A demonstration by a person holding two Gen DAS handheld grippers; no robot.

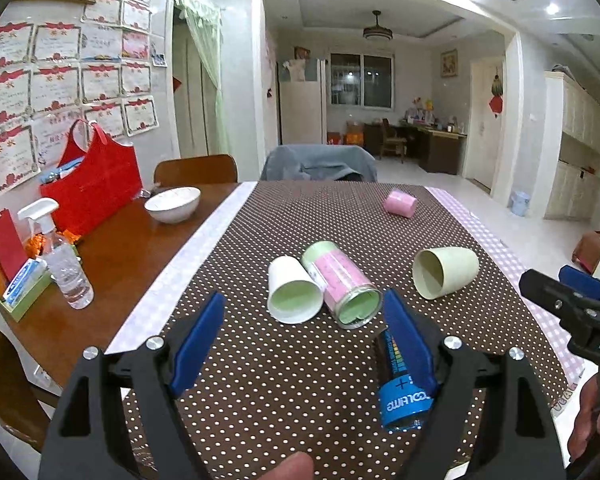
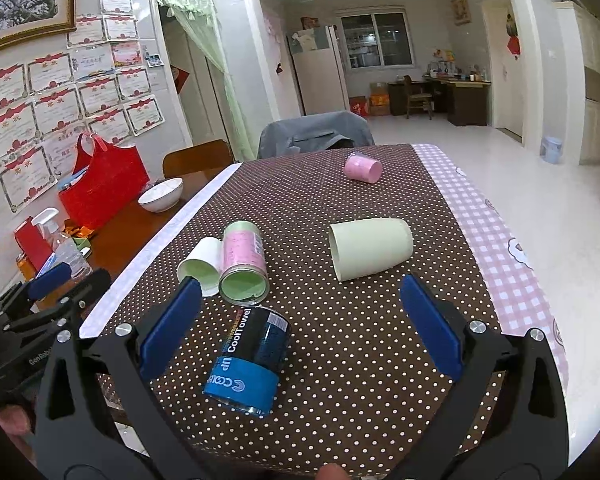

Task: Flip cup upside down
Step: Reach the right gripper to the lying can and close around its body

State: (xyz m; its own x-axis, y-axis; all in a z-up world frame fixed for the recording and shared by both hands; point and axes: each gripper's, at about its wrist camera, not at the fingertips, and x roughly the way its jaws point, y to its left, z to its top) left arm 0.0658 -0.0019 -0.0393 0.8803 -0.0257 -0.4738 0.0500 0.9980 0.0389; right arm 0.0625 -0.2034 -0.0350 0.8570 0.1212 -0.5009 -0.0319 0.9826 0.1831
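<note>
- I am hovering my right gripper [image 2: 300,320] and left gripper [image 1: 304,332], jaws wide, holding nothing.
- The pale green cup [image 2: 370,248] is lying sideways at one o'clock.
- Approach looks underway; next, I am needing to straddle its wall.

1. Blue can [image 2: 249,360], lying on its side on the dotted cloth: "CoolTowel" runs in white along the dark body in the right wrist view, easy to read.
2. Same can, blue band: a logo and large white letters, seen sideways, look like "COOLTIME"; the left wrist view shows them upside down next to a white "+".
3. Left gripper [image 2: 44,292]: pale letters "GenRobot", partly cut off, on its black body.
4. Right gripper [image 1: 568,292]: white "DAS" at the frame edge, the rest cropped.
5. Wall certificates [image 2: 56,76]: red headings and print there, too small to read.
6. Pink can [image 1: 342,280]: label print blurred, unreadable.
</note>
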